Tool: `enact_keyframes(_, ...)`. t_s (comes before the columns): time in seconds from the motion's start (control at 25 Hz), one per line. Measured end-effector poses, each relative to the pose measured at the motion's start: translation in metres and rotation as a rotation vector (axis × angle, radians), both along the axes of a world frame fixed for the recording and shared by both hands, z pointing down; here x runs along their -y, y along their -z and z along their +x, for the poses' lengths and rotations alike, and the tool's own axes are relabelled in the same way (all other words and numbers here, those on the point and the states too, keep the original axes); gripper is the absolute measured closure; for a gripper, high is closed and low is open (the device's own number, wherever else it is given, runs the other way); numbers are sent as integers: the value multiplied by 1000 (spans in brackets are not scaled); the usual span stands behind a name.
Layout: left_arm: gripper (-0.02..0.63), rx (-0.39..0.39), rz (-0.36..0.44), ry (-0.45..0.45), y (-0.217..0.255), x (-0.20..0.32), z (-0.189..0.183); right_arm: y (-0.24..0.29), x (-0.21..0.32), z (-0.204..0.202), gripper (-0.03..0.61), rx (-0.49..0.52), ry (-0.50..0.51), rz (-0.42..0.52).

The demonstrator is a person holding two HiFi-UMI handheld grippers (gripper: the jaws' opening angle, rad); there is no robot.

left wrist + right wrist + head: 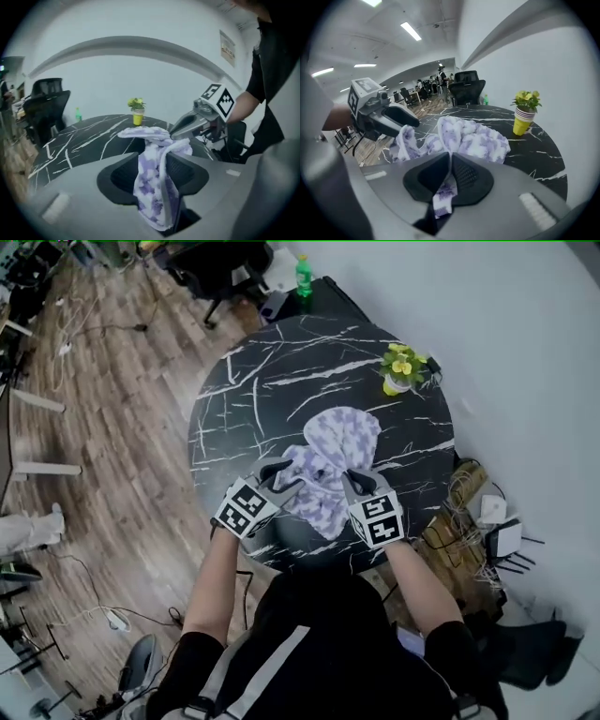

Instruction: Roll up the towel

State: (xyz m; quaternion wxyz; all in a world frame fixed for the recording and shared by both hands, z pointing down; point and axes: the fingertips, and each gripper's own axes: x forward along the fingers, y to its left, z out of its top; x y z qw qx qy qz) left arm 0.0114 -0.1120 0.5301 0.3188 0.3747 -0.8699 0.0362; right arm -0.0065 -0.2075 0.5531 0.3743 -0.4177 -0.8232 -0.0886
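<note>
Looking down from the head view, the biggest thing is the round black table (244, 399) with white marble veins. Wood floor (112, 427) runs along its left side and a plain white wall (525, 352) sits close on its right. The left and far parts of the tabletop are bare, so there's plenty of room there. The right edge is tighter, with a tangle of cables (464, 512) on the floor just off it.

The towel (333, 460) is white with purple blotches. It's bunched up on the near half of the table, with its near end lifted off the surface at the near edge.

The left gripper (284, 476) has its jaws part-way apart, with a thick fold of towel wedged between them and touching both pads. That's clearest in the left gripper view (159, 157). The right gripper (356, 479) is just beside it, and its jaws are pressed almost together on a thin strip of the same towel (451, 161).

A yellow cup of yellow flowers (401, 371) stands at the far right edge, well apart from the towel. A green bottle (304, 276) sits past the far edge, near an office chair (220, 268).

As for writing, the cubes on the grippers only have black-and-white square markers, no words. There's a poster (227, 47) on the wall, but the print is too small to read. Same goes for the bottle label.
</note>
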Motion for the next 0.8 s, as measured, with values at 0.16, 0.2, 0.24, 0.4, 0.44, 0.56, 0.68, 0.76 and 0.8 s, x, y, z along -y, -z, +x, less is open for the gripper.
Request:
enact_keyframes(0.16,380,-68,13,-186,0,19,17,-7,25,-7,548,-6,-69,8)
enact_keyframes(0.2,377,-82,31,-206,1,20,21,-9,30,-7,548,-9,-82,11)
enact_keyframes(0.24,371,-92,47,-218,1,21,24,-11,35,-7,548,-12,-93,15)
enact_keyframes(0.4,339,-81,66,-217,7,19,22,-16,45,-3,548,-16,-119,26)
enact_keyframes(0.44,339,-69,68,-206,8,20,18,-16,46,-1,548,-18,-122,27)
enact_keyframes(0.56,339,-44,51,-196,5,28,2,-18,48,6,548,-19,-127,32)
enact_keyframes(0.68,339,-40,10,-229,-3,42,-10,-18,51,11,549,-19,-134,36)
enact_keyframes(0.76,339,-44,-20,-251,-9,51,-17,-15,52,12,548,-15,-138,30)
enact_keyframes(0.8,339,-44,-43,-263,-13,55,-19,-15,54,13,548,-16,-140,29)
